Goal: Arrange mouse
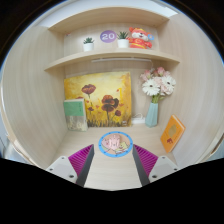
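Note:
No mouse shows in the gripper view. A round mat (113,141) with a blue rim and a cartoon picture lies flat on the pale wooden desk (113,172), just ahead of my fingertips. My gripper (113,150) is open. Its magenta pads (82,160) stand wide apart, with only bare desk between them. The mat's near edge reaches in between the two fingertips.
Against the back wall lean a flower painting (100,98) and a green card (74,112). A blue vase of white and pink flowers (153,102) and an orange card (172,132) stand to the right. The shelf above holds small potted plants (88,44), a purple disc (108,36) and a red toy (140,40).

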`<state>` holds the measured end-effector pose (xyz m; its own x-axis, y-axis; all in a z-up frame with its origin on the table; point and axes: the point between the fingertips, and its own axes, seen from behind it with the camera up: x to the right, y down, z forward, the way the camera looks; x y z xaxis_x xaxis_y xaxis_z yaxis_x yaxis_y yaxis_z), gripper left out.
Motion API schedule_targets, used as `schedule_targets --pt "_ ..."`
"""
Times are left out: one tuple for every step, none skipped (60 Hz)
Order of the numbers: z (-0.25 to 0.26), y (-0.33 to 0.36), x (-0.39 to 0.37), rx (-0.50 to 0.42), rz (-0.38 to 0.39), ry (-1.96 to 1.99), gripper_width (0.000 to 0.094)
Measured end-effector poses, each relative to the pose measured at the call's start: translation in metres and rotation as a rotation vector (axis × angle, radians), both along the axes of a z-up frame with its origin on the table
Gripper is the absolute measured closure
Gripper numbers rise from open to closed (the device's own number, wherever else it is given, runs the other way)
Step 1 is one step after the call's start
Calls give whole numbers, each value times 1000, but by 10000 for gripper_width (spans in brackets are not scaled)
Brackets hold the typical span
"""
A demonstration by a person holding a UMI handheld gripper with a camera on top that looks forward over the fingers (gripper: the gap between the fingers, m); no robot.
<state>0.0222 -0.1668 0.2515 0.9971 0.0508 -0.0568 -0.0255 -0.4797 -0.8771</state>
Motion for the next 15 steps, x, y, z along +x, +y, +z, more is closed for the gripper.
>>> schedule_targets --pt "1 -1 -1 2 2 5 168" --pt "1 -3 -1 3 3 9 167" --pt "2 -4 -2 4 5 12 168" --pt "3 -5 -4 4 2 13 166" --pt "3 -6 -4 5 2 13 167" --pt "4 -7 -3 5 3 13 167" --pt "4 -8 -3 6 3 12 166" --pt "5 -9 -3 7 3 10 165" --pt "6 -9 -3 8 2 8 165" --pt "6 -10 -2 10 2 5 166" --pt "7 -11 -2 13 2 2 166" --pt "7 -12 -2 14 3 1 166" --pt "8 -13 -3 14 4 1 167" --pt "8 -14 -3 12 5 2 168" --pt "8 -15 -4 11 7 4 167"
